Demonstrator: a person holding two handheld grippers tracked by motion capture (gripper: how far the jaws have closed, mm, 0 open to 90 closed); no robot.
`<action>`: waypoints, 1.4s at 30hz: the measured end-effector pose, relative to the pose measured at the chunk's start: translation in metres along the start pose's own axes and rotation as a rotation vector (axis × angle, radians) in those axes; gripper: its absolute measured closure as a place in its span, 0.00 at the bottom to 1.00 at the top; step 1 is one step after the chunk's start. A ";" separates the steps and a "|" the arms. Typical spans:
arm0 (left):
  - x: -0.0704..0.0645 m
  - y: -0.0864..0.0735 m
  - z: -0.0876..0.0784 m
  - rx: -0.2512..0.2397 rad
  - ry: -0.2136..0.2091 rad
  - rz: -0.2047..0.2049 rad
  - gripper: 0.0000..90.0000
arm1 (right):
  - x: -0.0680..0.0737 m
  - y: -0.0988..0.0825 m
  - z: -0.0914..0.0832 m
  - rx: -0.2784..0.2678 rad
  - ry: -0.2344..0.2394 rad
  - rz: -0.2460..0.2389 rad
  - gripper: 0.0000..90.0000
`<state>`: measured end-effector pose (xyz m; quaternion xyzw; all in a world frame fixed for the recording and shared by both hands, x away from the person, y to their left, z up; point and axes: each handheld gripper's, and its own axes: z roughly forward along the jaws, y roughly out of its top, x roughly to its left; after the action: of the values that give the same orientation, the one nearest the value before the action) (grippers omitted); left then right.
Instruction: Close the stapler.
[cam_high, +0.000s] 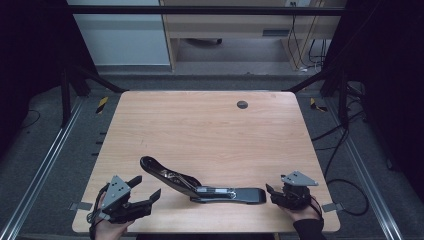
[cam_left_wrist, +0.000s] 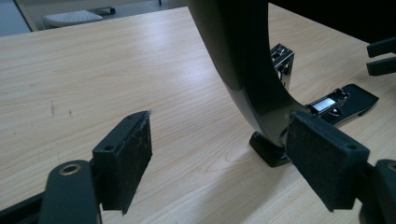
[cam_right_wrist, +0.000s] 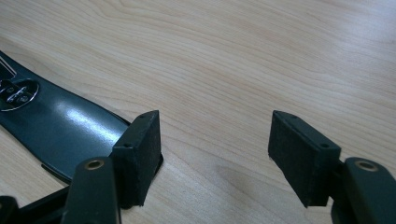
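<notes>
A black stapler (cam_high: 200, 187) lies opened out near the table's front edge, with its curved arm (cam_high: 155, 169) reaching left and its flat base (cam_high: 247, 195) pointing right. My left gripper (cam_high: 148, 186) stands open just left of the arm. In the left gripper view it (cam_left_wrist: 219, 149) has bare wood between its pads, and the arm (cam_left_wrist: 243, 60) rises close ahead, beside the right pad (cam_left_wrist: 322, 158). My right gripper (cam_high: 271, 195) is open at the base's right end. In the right gripper view it (cam_right_wrist: 215, 149) spans bare table, and its left pad (cam_right_wrist: 140, 154) sits at the base's tip (cam_right_wrist: 60, 126).
The wooden table (cam_high: 210, 130) has a dark round grommet (cam_high: 242, 104) near its far edge. Metal rails run along both sides of the table. Cables lie on the floor at the right (cam_high: 345, 185). The other gripper's jaw tips (cam_left_wrist: 382, 56) show beyond the stapler.
</notes>
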<state>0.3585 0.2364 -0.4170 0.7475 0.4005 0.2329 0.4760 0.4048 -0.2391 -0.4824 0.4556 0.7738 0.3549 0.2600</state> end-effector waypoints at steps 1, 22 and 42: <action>-0.001 0.001 0.000 -0.002 -0.002 -0.003 0.24 | 0.001 0.001 0.000 0.000 0.003 0.012 0.39; -0.007 0.025 0.006 -0.050 -0.005 -0.030 0.25 | 0.007 0.005 -0.001 0.061 0.095 0.053 0.59; -0.002 0.039 0.014 -0.078 0.009 -0.072 0.44 | 0.017 0.004 0.001 0.047 0.241 -0.019 0.87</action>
<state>0.3823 0.2184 -0.3880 0.7125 0.4197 0.2344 0.5112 0.4004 -0.2221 -0.4810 0.4081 0.8119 0.3865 0.1578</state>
